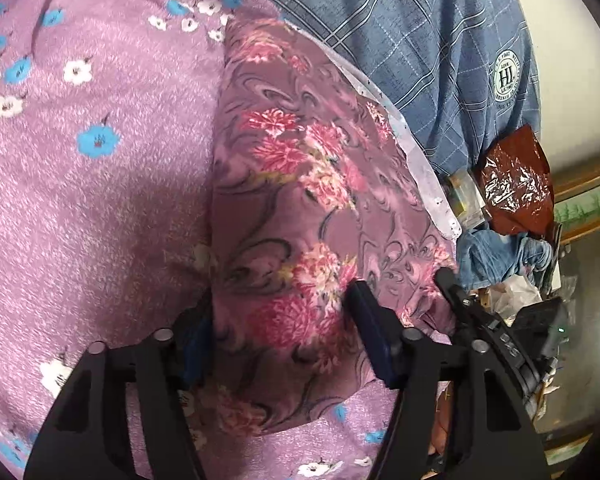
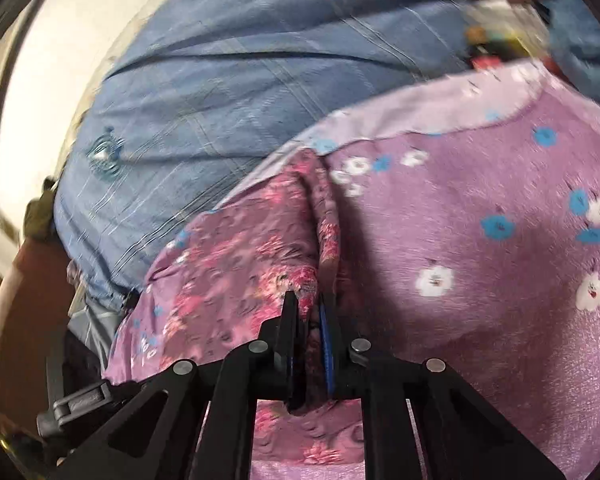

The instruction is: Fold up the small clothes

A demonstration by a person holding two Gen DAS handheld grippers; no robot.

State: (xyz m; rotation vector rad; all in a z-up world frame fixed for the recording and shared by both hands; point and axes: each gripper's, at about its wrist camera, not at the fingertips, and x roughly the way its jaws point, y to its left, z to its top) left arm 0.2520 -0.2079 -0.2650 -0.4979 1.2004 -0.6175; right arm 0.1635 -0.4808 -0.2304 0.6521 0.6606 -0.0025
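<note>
A small mauve garment (image 1: pixel 300 200) printed with pink flowers lies on a purple cloth (image 1: pixel 80 200) that has blue and white blossoms. My left gripper (image 1: pixel 278 300) is open and straddles the garment's near part: one finger sits at its left edge and the other rests on top of it. My right gripper (image 1: pixel 450 288) reaches in at the garment's right corner. In the right wrist view, my right gripper (image 2: pixel 308 312) is shut on a raised fold of the garment (image 2: pixel 240 248), with fabric pinched between the pads. The purple cloth (image 2: pixel 480 240) spreads to the right.
A blue checked sheet (image 1: pixel 420 40) with a round logo lies beyond the purple cloth. A brown foil bag (image 1: pixel 516 184), a crumpled blue denim piece (image 1: pixel 496 256) and loose clutter sit at the right. A person's arm (image 2: pixel 20 300) is at the left edge.
</note>
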